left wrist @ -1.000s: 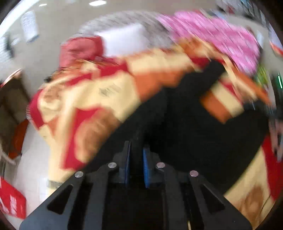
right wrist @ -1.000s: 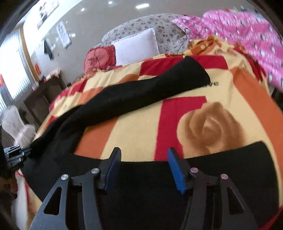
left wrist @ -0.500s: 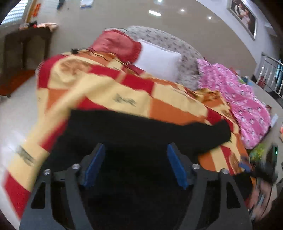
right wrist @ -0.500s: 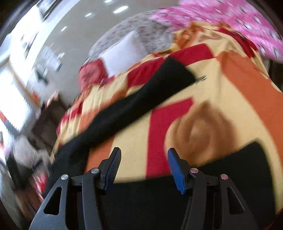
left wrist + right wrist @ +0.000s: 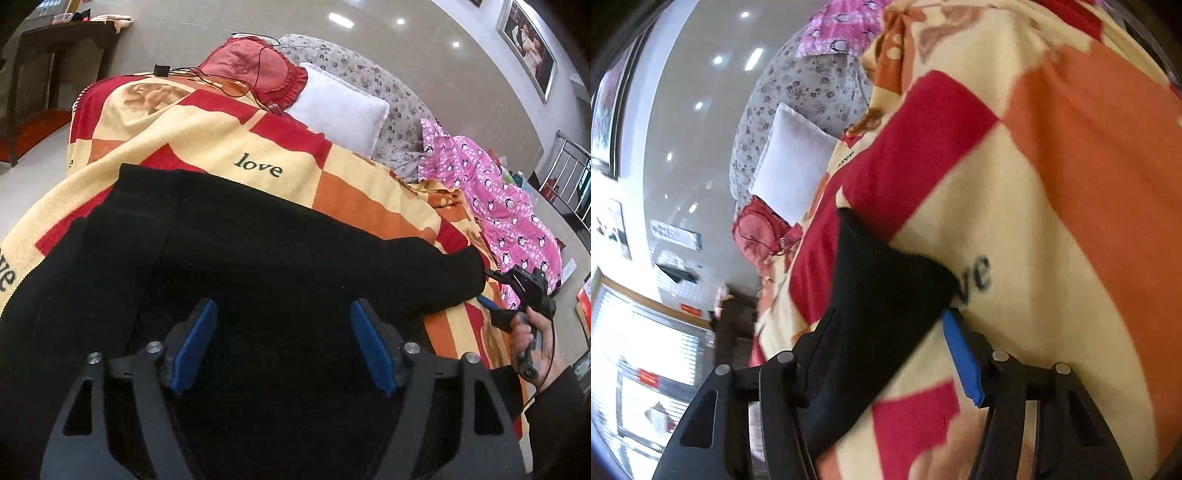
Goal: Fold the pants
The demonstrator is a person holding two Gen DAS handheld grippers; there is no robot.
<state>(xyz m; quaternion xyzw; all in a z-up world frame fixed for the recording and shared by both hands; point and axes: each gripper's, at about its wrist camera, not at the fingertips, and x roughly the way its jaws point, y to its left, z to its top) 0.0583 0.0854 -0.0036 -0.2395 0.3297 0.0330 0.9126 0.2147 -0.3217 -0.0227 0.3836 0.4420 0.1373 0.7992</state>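
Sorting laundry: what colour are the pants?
Plain black pants, clearest in the left wrist view.

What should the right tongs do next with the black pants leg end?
Probably close on it. The right tongs stand open around the leg end of the black pants, which lies flat on the blanket; gripping it would let that leg be folded over.

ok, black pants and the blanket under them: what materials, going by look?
Black pants: likely soft knit or fleece; matte, no sheen or visible weave, edges rounded and thick.
Blanket: plush fleece-type throw by the look; fuzzy nap blurs the printed "love" and colour blocks. Fibre unconfirmed for both.
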